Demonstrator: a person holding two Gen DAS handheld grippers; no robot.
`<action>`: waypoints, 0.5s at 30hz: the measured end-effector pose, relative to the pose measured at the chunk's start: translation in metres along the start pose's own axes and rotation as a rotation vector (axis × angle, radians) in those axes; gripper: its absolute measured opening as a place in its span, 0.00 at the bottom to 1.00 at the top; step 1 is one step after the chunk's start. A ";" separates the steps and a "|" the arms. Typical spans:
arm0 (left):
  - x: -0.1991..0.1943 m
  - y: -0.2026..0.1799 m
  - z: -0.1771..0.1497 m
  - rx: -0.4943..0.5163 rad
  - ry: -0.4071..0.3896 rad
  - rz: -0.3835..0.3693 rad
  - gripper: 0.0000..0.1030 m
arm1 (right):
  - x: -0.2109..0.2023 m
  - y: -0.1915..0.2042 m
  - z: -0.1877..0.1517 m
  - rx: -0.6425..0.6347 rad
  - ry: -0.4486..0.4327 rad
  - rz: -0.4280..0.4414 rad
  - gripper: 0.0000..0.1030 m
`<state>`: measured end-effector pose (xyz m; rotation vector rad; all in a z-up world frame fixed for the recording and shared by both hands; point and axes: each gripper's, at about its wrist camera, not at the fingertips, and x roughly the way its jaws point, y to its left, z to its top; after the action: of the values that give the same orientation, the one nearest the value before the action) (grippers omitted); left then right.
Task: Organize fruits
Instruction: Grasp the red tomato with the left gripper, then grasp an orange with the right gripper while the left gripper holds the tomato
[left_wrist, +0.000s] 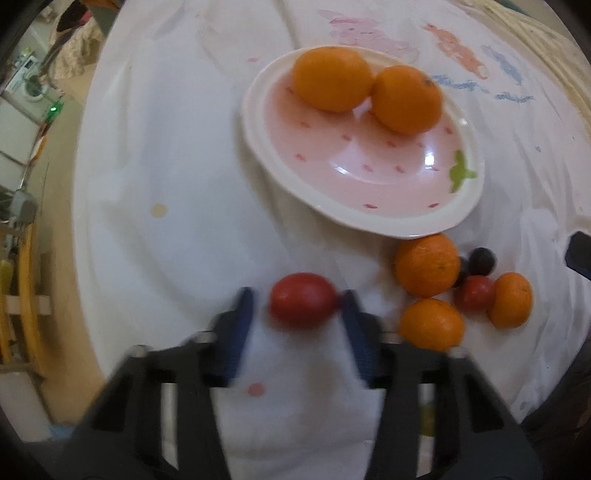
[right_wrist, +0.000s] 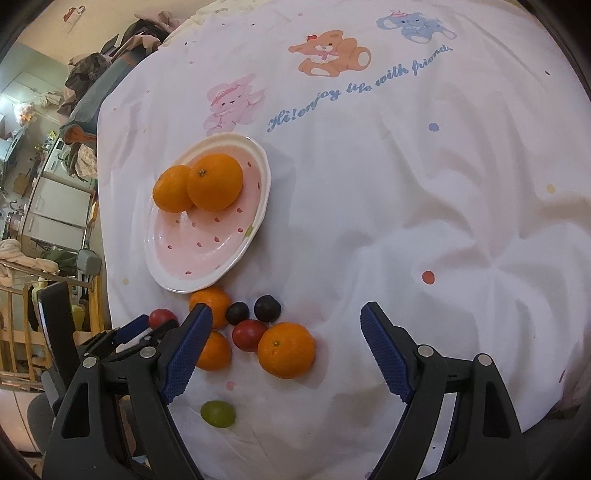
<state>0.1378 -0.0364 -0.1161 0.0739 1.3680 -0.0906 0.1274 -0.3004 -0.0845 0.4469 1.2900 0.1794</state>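
A pink strawberry-pattern plate (left_wrist: 369, 218) (right_wrist: 207, 258) holds two oranges (left_wrist: 332, 79) (right_wrist: 214, 182). My left gripper (left_wrist: 297, 304) has its jaws around a red tomato (left_wrist: 303, 300) (right_wrist: 162, 318); the right finger touches it, with a small gap at the left finger. Loose on the cloth lie three oranges (left_wrist: 426, 264) (right_wrist: 286, 349), a second red tomato (left_wrist: 474, 293) (right_wrist: 248, 334), two dark plums (left_wrist: 480, 260) (right_wrist: 266, 308) and a green grape (right_wrist: 218, 413). My right gripper (right_wrist: 286, 325) is open and empty above the fruit pile.
The white cartoon-print cloth (right_wrist: 406, 184) covers the table. The table's left edge drops to a cluttered room with a chair back (right_wrist: 55, 332) and wooden rails (left_wrist: 26, 295). My left gripper shows in the right wrist view (right_wrist: 136, 332).
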 end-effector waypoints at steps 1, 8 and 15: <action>-0.001 -0.001 0.000 0.006 -0.002 0.004 0.34 | 0.000 0.000 0.000 -0.003 0.001 -0.004 0.82; -0.017 0.000 -0.006 -0.030 -0.034 -0.023 0.33 | 0.001 0.007 -0.001 -0.049 -0.012 -0.052 0.82; -0.040 0.026 -0.007 -0.166 -0.038 -0.052 0.34 | 0.008 0.008 -0.006 -0.104 -0.004 -0.127 0.82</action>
<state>0.1257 -0.0090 -0.0782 -0.1018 1.3347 -0.0216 0.1252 -0.2891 -0.0897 0.2754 1.2945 0.1386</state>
